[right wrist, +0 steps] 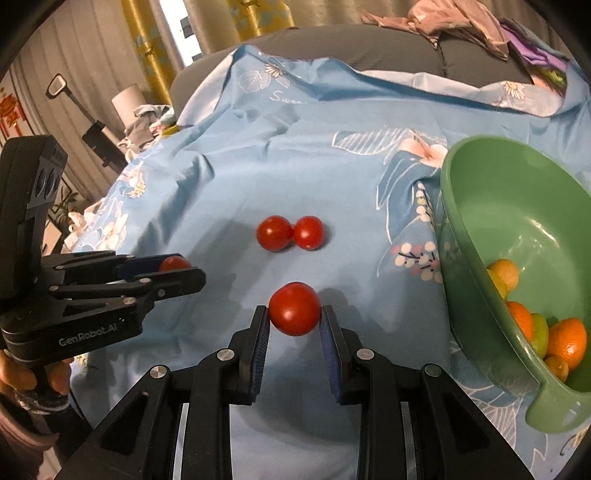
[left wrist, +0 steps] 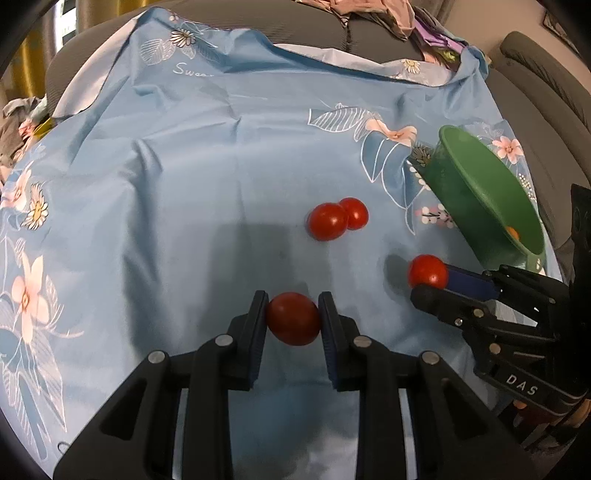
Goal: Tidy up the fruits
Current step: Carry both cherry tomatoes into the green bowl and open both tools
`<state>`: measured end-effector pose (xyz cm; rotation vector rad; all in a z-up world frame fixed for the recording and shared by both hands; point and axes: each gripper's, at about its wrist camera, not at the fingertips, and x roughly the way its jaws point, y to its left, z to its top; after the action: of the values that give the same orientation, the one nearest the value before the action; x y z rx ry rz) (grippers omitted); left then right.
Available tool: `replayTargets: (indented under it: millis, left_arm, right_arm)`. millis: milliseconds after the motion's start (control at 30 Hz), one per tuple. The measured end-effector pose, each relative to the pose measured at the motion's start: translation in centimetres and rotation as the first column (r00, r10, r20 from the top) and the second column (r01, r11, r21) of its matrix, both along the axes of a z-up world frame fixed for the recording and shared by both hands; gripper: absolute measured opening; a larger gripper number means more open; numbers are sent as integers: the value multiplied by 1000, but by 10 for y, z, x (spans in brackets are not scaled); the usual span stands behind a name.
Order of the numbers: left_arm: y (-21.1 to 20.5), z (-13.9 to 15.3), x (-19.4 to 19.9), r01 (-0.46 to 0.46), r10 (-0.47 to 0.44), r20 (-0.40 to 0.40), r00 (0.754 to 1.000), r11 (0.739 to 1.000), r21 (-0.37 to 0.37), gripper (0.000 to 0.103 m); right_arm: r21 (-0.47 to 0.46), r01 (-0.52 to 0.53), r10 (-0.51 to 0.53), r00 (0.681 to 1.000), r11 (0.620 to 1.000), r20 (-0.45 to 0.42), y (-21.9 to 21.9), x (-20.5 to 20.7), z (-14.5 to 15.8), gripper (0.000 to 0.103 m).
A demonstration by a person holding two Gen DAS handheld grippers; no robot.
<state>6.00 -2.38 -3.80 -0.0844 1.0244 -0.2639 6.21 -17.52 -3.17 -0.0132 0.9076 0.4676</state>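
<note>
Several red tomatoes lie on a blue floral cloth (left wrist: 184,184). My left gripper (left wrist: 293,317) is shut on one tomato (left wrist: 293,318); it also shows in the right wrist view (right wrist: 173,264). My right gripper (right wrist: 294,314) is closed against another tomato (right wrist: 294,308), which also shows in the left wrist view (left wrist: 427,271). Two more tomatoes (left wrist: 337,219) touch each other on the cloth beyond, also in the right wrist view (right wrist: 290,232). A tilted green bowl (right wrist: 480,280) at the right holds oranges (right wrist: 565,341) and yellow-green fruit.
The cloth (right wrist: 295,147) covers a grey sofa (right wrist: 369,48) and is creased. A pile of clothes (right wrist: 461,22) lies on the sofa back. Yellow curtains (right wrist: 147,48) and a lamp (right wrist: 127,99) stand at the far left.
</note>
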Motion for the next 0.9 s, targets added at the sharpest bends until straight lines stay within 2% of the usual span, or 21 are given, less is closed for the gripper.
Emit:
replayTargets:
  millis: [900]
  left_arm:
    - [-16,48,-46,45,-48,103,994,999,25,27]
  right_arm:
    - [27,-2,-1,992,1000,123,-8,-48,49,30]
